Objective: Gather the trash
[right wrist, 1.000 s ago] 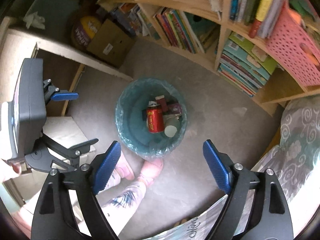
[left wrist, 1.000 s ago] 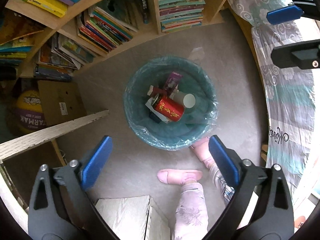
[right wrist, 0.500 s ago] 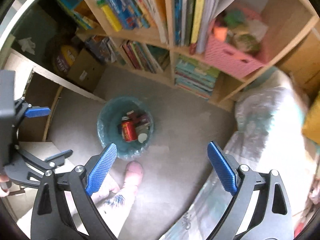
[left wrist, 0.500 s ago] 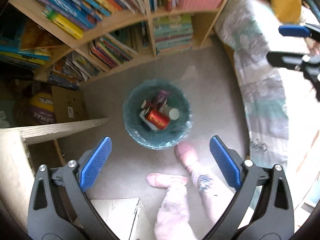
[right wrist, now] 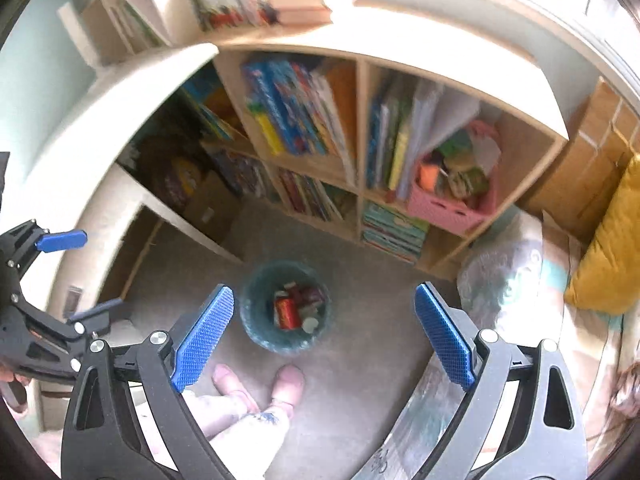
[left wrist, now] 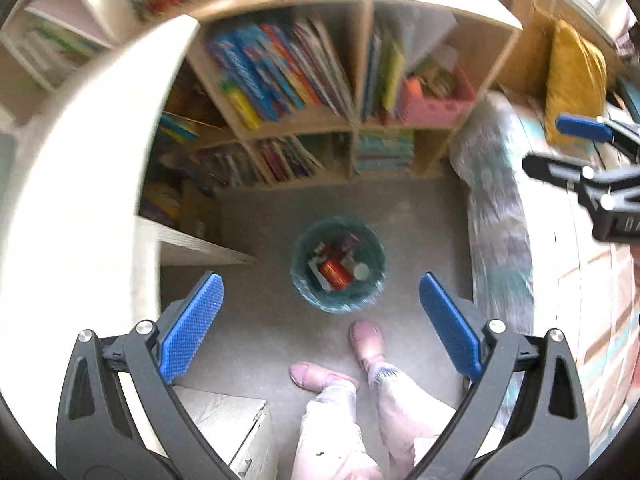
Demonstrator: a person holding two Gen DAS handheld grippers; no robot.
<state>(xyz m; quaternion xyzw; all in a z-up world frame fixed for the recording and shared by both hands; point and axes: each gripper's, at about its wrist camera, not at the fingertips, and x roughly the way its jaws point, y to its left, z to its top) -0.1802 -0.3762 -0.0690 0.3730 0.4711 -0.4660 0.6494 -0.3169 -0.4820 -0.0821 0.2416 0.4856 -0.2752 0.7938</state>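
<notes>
A teal trash bin (left wrist: pixel 304 276) with a plastic liner stands on the grey floor far below; it also shows in the right wrist view (right wrist: pixel 256 320). Inside lie a red can (left wrist: pixel 335 273), a white cup and several wrappers; the red can also shows in the right wrist view (right wrist: pixel 286 312). My left gripper (left wrist: pixel 318 326) is open and empty, high above the bin. My right gripper (right wrist: pixel 324 336) is open and empty, also high above it. Each gripper shows at the edge of the other's view.
A wooden cube bookshelf (right wrist: pixel 360 160) full of books stands behind the bin, with a pink basket (right wrist: pixel 452 208). A white desk edge (left wrist: pixel 80 200) is at the left. A bed with patterned bedding (left wrist: pixel 500 220) and a yellow pillow (right wrist: pixel 616 248) is at the right. The person's feet (left wrist: pixel 340 360) stand near the bin.
Both grippers have risen well above the bin, which now looks smaller and lower in both views. More of the bookshelf and bed has come into view. Both stay open and empty.
</notes>
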